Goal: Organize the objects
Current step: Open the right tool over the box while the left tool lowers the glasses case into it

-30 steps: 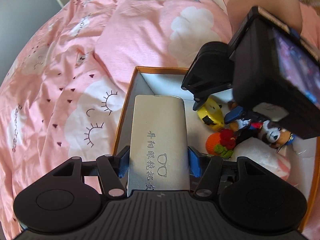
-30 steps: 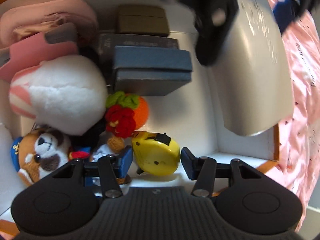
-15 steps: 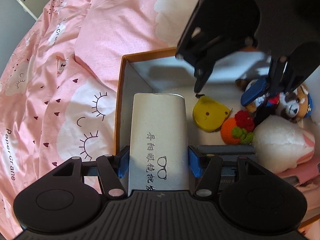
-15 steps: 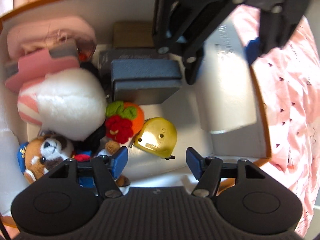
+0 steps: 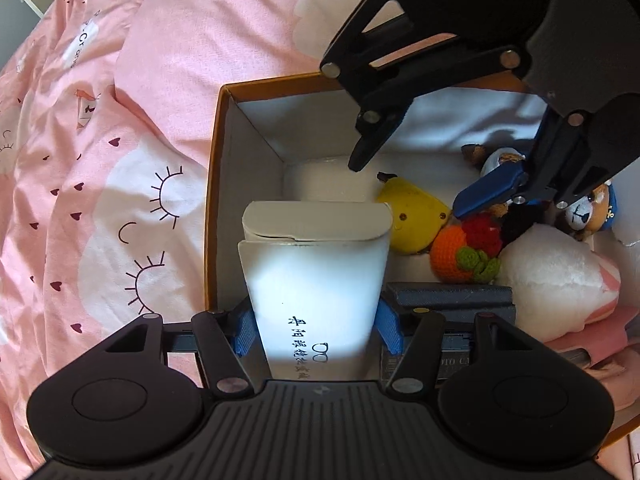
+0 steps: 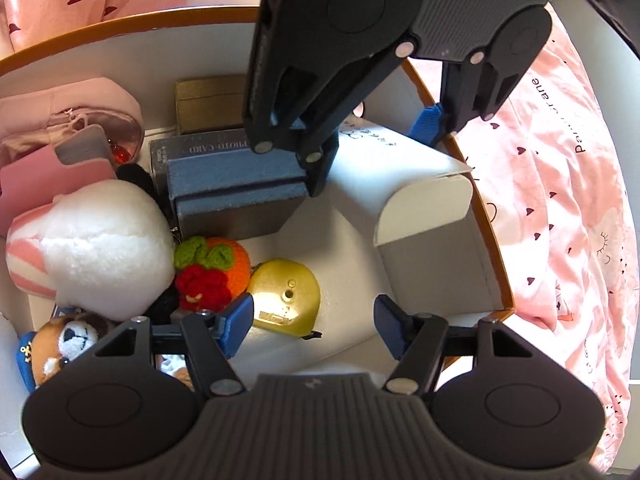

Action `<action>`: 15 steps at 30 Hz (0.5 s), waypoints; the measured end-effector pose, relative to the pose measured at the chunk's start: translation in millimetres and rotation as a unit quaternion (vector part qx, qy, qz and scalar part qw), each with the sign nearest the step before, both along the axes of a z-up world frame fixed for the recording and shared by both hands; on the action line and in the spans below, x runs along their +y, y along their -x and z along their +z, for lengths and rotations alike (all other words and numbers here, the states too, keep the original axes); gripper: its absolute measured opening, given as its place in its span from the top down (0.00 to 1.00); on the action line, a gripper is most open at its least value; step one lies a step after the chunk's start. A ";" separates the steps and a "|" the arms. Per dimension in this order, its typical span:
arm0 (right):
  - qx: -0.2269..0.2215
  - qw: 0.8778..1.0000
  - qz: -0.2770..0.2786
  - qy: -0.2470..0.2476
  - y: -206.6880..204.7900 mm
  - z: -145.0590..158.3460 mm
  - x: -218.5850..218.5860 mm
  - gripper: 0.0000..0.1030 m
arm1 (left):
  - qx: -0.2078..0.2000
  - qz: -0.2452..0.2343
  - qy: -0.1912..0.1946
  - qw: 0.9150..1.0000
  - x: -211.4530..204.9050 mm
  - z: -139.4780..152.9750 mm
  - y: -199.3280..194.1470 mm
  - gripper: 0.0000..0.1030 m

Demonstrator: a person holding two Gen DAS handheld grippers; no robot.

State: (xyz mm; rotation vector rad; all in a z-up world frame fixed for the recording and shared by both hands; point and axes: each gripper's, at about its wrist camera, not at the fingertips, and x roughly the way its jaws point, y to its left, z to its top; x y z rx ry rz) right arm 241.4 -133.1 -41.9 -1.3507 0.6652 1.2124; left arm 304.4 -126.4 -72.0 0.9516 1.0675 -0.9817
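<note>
My left gripper is shut on a white carton printed with a glasses symbol. It holds the carton upright against the left wall of the orange-rimmed box. In the right wrist view the carton stands by the right wall, with the left gripper above it. My right gripper is open, with nothing between its pads. A yellow tape measure lies flat on the box floor, just past its left fingertip. From the left wrist the right gripper hangs over the tape measure.
Inside the box lie a crocheted orange with a red flower, a white-and-pink plush, a small dog plush, a blue case on a photo-card box, a brown box and a pink pouch. Pink bedding surrounds the box.
My right gripper opened and let go of the yellow tape measure, which now lies flat in the box. My left gripper sank deeper into the box with the carton.
</note>
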 end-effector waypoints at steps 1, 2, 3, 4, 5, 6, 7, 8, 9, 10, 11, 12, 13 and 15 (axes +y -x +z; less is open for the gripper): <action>-0.001 1.000 -0.001 -0.001 0.8 0.0 -0.3 0.34 | -0.001 0.000 0.000 1.000 -0.1 -0.1 0.2 0.33; -0.001 1.000 -0.001 -0.002 1.6 -0.2 -0.3 0.34 | 0.000 0.002 0.000 1.000 0.0 -0.1 0.1 0.33; -0.001 1.000 -0.002 -0.002 2.2 -0.6 0.0 0.34 | 0.000 0.004 -0.001 1.000 -0.2 -0.3 -0.1 0.33; -0.003 1.000 -0.004 -0.003 2.9 -1.1 0.6 0.34 | -0.001 0.005 -0.001 1.000 -0.3 -0.3 0.1 0.33; -0.003 1.000 -0.005 -0.003 3.6 -1.4 1.4 0.34 | -0.002 0.007 -0.001 1.000 -0.4 -0.2 0.3 0.32; -0.004 1.000 -0.006 -0.003 4.5 -1.5 2.0 0.34 | -0.003 0.009 -0.001 1.000 -0.3 -0.1 0.4 0.31; -0.005 1.000 -0.007 -0.004 5.6 -1.4 2.8 0.34 | -0.003 0.011 -0.001 1.000 -0.4 0.2 -0.4 0.31; -0.005 1.000 -0.007 -0.005 6.6 -1.3 3.4 0.34 | -0.002 0.016 0.000 1.000 0.2 0.5 -0.6 0.31; -0.005 1.000 -0.008 -0.006 7.3 -1.2 3.9 0.34 | -0.001 0.020 0.000 1.000 0.9 0.8 -0.9 0.31; -0.004 1.000 -0.009 -0.007 8.2 -1.1 4.6 0.34 | 0.000 0.024 0.000 1.000 1.8 1.1 -1.3 0.31; -0.004 1.000 -0.011 -0.008 8.8 -1.0 5.2 0.34 | 0.001 0.027 0.001 1.000 2.9 1.6 -1.5 0.31; -0.003 1.000 -0.013 -0.009 9.1 -0.9 5.9 0.34 | 0.001 0.029 0.001 1.000 3.7 2.1 -1.5 0.29; -0.003 1.000 -0.015 -0.011 9.4 -0.7 6.8 0.34 | 0.000 0.030 0.001 1.000 4.5 2.5 -1.5 0.29; 0.000 1.000 -0.020 -0.013 9.7 -0.6 8.7 0.34 | -0.002 0.030 0.010 1.000 6.0 4.8 -0.1 0.26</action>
